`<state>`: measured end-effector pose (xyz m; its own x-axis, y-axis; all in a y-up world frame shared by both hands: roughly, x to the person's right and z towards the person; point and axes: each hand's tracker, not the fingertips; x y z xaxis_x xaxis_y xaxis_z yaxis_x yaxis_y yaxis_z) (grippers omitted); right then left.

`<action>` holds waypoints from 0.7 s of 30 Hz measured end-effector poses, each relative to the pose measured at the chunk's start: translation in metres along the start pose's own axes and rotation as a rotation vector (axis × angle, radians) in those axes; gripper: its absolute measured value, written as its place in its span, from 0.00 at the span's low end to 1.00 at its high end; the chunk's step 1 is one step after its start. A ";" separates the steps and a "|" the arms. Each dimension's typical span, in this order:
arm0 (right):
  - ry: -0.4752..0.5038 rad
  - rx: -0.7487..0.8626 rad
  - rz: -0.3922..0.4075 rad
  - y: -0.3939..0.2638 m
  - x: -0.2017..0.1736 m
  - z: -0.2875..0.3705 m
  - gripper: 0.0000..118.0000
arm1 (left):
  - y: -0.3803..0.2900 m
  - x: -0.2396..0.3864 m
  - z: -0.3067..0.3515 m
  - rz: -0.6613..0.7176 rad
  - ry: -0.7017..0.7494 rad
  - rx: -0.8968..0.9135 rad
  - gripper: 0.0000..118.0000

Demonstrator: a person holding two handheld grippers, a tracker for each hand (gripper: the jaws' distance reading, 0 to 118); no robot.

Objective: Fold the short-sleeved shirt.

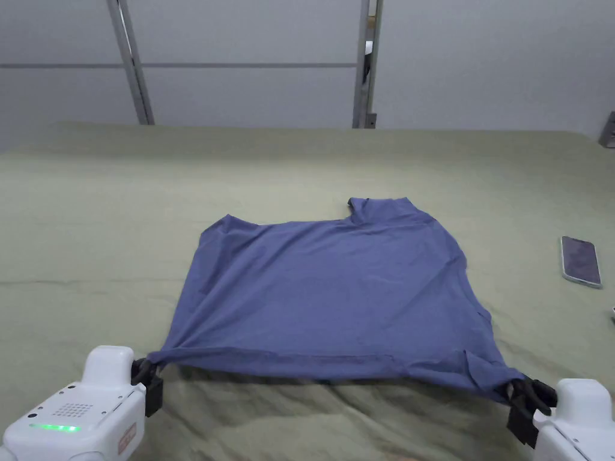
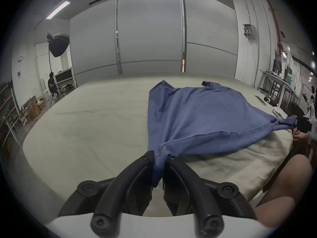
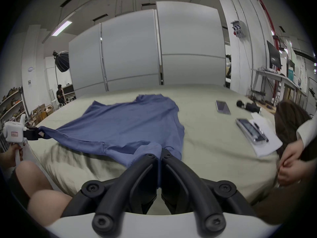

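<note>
A blue short-sleeved shirt (image 1: 336,288) lies spread on the green-covered table (image 1: 90,228), its collar end at the far side. Its near edge is lifted and stretched taut between the two grippers. My left gripper (image 1: 149,371) is shut on the near left corner; in the left gripper view the cloth (image 2: 197,121) is pinched between the black jaws of the left gripper (image 2: 158,157). My right gripper (image 1: 521,390) is shut on the near right corner; in the right gripper view the fabric (image 3: 130,121) runs into the closed jaws of the right gripper (image 3: 160,154).
A phone (image 1: 580,260) lies on the table to the right of the shirt. In the right gripper view a second phone on white paper (image 3: 252,133) and a black object (image 3: 248,107) lie further right, where another person's hands (image 3: 289,166) rest at the table edge. Grey wall panels stand behind.
</note>
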<state>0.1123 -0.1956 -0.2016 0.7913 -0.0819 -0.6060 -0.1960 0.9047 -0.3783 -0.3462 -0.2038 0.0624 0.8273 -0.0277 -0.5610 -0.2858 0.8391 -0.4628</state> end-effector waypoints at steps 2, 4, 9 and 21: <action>-0.025 -0.029 -0.012 -0.009 0.000 -0.010 0.04 | -0.004 0.004 -0.001 0.014 0.015 -0.019 0.09; -0.054 -0.051 -0.026 -0.012 0.001 -0.015 0.16 | -0.003 0.009 0.000 0.022 0.053 -0.047 0.14; -0.114 -0.033 -0.091 0.012 0.005 0.012 1.00 | 0.021 -0.001 0.032 0.128 -0.012 -0.028 1.00; -0.038 0.008 0.067 0.092 -0.017 0.104 0.50 | 0.073 0.025 0.146 0.017 -0.044 0.120 0.56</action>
<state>0.1413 -0.0673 -0.1530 0.7978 -0.0054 -0.6029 -0.2447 0.9110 -0.3320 -0.2753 -0.0641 0.1147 0.8441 0.0092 -0.5362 -0.2427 0.8981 -0.3667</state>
